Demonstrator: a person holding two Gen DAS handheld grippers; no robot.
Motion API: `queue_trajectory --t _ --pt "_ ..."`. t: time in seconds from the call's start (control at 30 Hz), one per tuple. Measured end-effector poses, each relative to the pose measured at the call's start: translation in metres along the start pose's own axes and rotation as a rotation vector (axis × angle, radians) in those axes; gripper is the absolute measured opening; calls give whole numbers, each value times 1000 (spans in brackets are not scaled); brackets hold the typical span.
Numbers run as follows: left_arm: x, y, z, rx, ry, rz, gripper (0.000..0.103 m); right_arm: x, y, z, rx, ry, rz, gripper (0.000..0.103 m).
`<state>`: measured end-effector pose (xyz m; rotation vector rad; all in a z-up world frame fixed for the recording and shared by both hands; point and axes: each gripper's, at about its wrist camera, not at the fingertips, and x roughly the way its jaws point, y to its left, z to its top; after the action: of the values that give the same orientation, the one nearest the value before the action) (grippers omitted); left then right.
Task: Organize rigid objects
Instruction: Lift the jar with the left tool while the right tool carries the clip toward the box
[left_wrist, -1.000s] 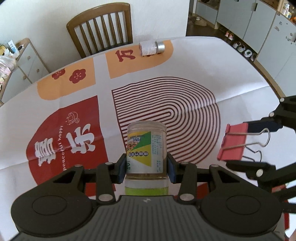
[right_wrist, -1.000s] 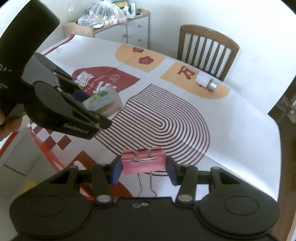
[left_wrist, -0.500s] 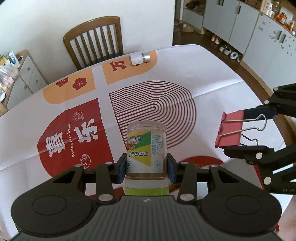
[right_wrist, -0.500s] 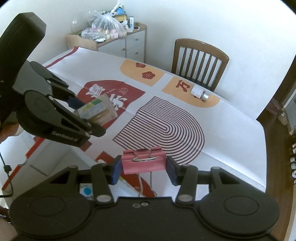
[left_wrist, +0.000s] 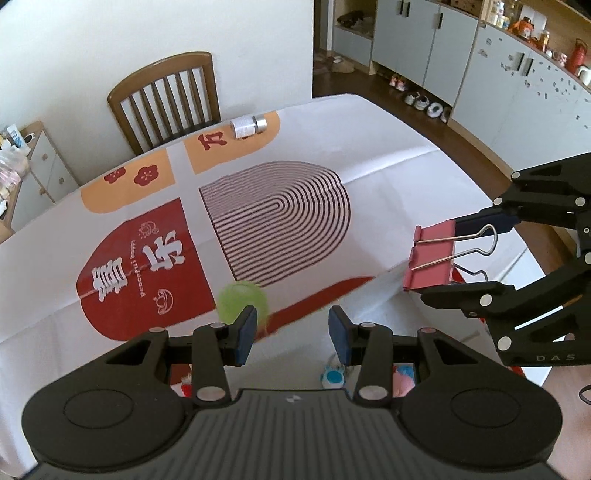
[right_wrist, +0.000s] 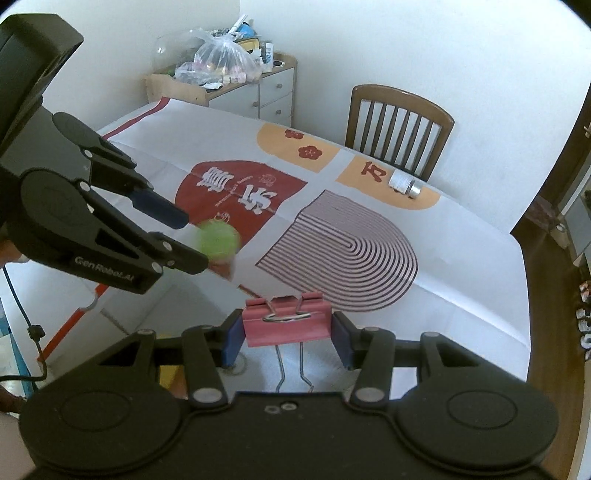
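Hovering over the near edge of the patterned tablecloth (left_wrist: 388, 155), the left gripper (left_wrist: 291, 334) has its pads spread with nothing between them; a blurred green-lidded jar (left_wrist: 242, 300) shows just beyond its left pad, clear of the grip. To the right, the right gripper (right_wrist: 288, 330) pinches a pink binder clip (right_wrist: 286, 320) by its flat sides, wire handles hanging down. Well apart, a small silver-capped bottle (left_wrist: 248, 126) lies by the wooden chair (left_wrist: 166, 96).

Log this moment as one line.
left gripper: empty, jaws apart | blurred green object: just beyond its fingertips | right gripper: clamping red binder clip
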<state>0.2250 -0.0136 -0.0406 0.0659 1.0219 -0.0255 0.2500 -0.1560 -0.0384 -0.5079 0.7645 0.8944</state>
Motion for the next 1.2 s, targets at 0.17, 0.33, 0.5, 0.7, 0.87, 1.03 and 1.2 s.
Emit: queue_trajectory --t 0.17,0.33,0.5,0.7,0.87,1.03,1.2 --pt "6 14 -1 -37 13 18 42 -4 5 -8 11 -1 2 49" --pt "17 36 10 -63 19 22 42 -5 -1 -14 30 -3 4 49" --pt "53 56 24 -134 88 9 44 1 -14 -17 39 10 8 49" --pt "108 66 36 -221 200 10 65 13 -40 -15 59 24 14 49" --pt "149 76 40 -305 281 0 65 30 -60 -14 73 42 26 49" --pt "179 78 42 -317 334 57 65 46 -72 -12 66 62 47 49" --pt "195 82 42 -344 367 73 64 57 -76 -9 56 72 66 49"
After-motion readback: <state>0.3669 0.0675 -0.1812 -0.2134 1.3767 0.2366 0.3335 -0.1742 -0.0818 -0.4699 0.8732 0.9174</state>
